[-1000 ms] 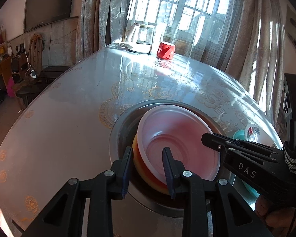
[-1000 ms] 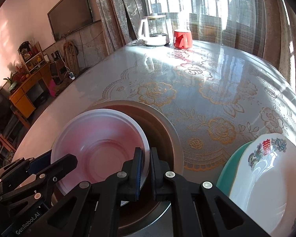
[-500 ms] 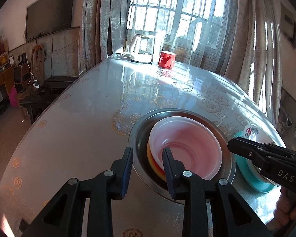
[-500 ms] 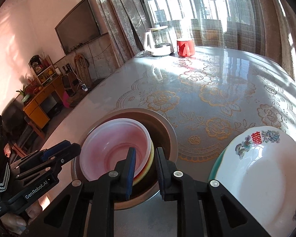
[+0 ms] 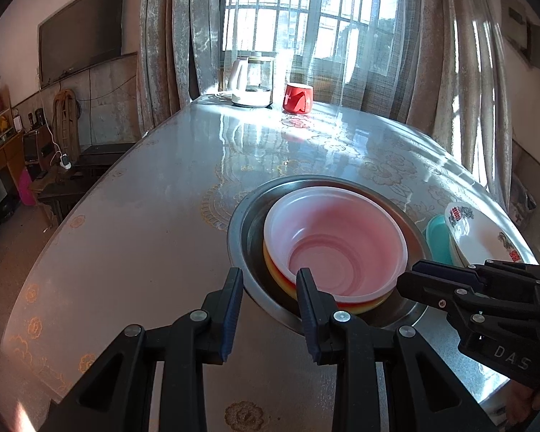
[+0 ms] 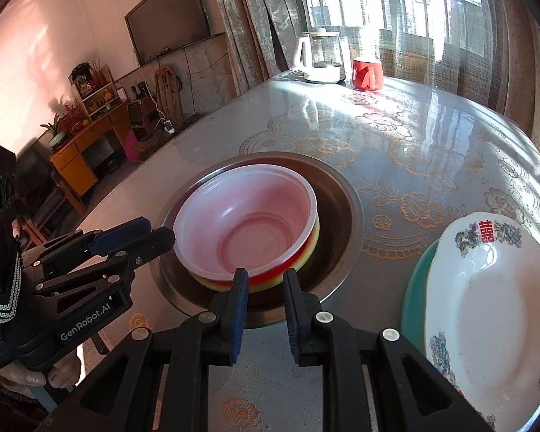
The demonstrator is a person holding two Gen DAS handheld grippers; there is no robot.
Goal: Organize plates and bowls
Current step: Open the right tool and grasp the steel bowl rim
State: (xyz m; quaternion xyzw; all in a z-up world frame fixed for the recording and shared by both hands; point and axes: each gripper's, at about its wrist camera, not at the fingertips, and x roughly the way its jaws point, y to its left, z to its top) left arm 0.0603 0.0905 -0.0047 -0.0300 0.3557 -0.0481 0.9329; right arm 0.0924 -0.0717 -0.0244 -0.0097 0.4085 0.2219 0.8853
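Wide bare stretch of table [image 5: 133,237] on the left, edge curving off toward floor; far end taken by kettle [image 5: 251,82] and red mug [image 5: 298,98], well apart from the action. Mid-table: metal basin [image 5: 244,223], w/ translucent pink-white bowl [image 5: 334,241] nested on yellow-red bowls [image 6: 291,273] inside, stack sitting off-centre toward basin's left wall, bare metal showing on the right. Left gripper [image 5: 268,309] just short of basin's near rim, jaws a modest gap apart, nothing btwn them, no contact. Right gripper [image 6: 264,306] likewise at near rim, jaws narrowly parted, empty, pads clear of the bowl lip. Right of basin, close to table edge: white plate [image 6: 486,288] w/ red characters and floral print, lying on teal plate [image 6: 415,288], little free room beyond. Left view catches only a sliver of those plates; right view shows them nearly whole, plus a hand's fingers [image 6: 36,376] under the left tool.
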